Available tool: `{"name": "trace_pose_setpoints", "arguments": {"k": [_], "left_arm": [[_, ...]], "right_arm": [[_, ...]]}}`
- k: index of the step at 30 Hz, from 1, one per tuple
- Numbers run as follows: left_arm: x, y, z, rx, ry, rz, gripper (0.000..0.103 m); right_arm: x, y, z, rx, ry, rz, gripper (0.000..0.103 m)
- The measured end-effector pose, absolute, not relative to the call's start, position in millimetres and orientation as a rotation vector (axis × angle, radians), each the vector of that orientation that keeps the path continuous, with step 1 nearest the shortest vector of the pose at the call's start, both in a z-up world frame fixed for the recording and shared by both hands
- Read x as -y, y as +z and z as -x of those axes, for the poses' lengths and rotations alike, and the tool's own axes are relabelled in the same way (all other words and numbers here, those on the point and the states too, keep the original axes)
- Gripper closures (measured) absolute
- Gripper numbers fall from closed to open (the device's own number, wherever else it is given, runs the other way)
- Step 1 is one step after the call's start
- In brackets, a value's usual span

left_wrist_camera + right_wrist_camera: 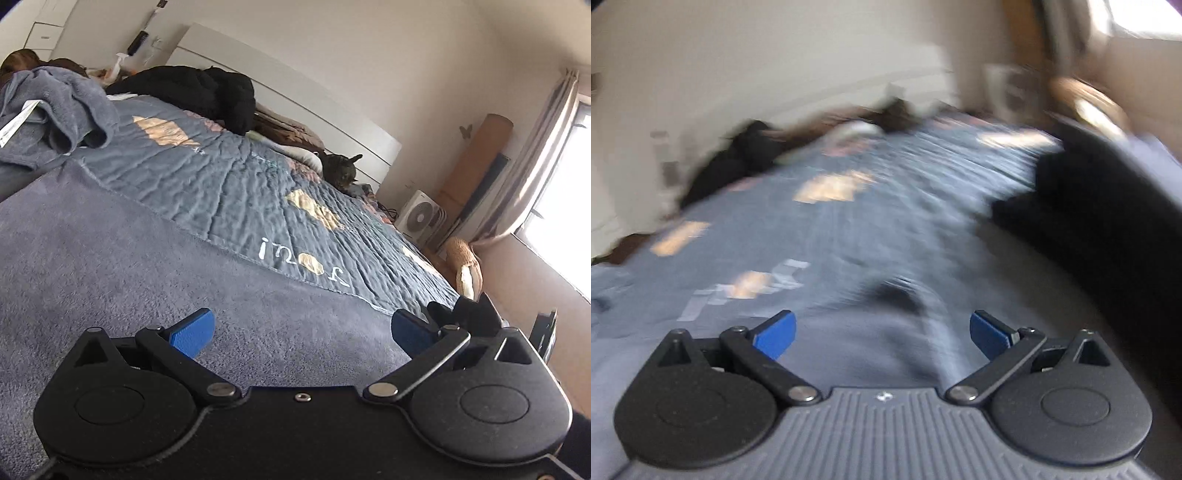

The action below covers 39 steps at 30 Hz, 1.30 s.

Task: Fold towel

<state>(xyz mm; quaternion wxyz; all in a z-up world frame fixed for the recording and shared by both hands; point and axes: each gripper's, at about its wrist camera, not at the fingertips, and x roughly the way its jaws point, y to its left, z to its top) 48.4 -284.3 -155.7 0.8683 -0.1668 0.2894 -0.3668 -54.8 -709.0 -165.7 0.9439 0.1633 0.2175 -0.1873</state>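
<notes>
While both my jaws hang released, left gripper (301, 332) and right gripper (882, 334) hover over one towel (110, 266); one cat (341, 170) rests on the bed (229, 184).

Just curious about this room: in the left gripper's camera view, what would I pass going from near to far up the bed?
Open left gripper with blue pads → flat grey-blue terry towel → blue quilted bedspread with tan patches → black jacket → white headboard.

Bed (369, 122) under blue-grey quilt (229, 192); on quilt: flat grey towel (129, 266), crumpled towel pile (55, 110), black jacket (207, 92), cat (341, 171)
</notes>
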Motion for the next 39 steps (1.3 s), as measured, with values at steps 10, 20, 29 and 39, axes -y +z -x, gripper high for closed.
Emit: {"name": "trace_pose_setpoints", "arguments": {"k": [10, 20, 29, 39], "left_arm": [[291, -158, -47, -0.634, -0.75, 0.29, 0.0], [295, -158, -46, -0.646, -0.754, 0.238, 0.0], [295, -157, -46, -0.657, -0.75, 0.252, 0.0], [296, -159, -48, -0.665, -0.739, 0.232, 0.0]], "right_arm": [[653, -192, -21, -0.636, -0.206, -0.177, 0.002], [761, -207, -18, -0.664, -0.52, -0.315, 0.003], [742, -205, -41, -0.741, -0.408, -0.244, 0.003], [758, -216, -58, -0.753, -0.497, -0.227, 0.002]]}}
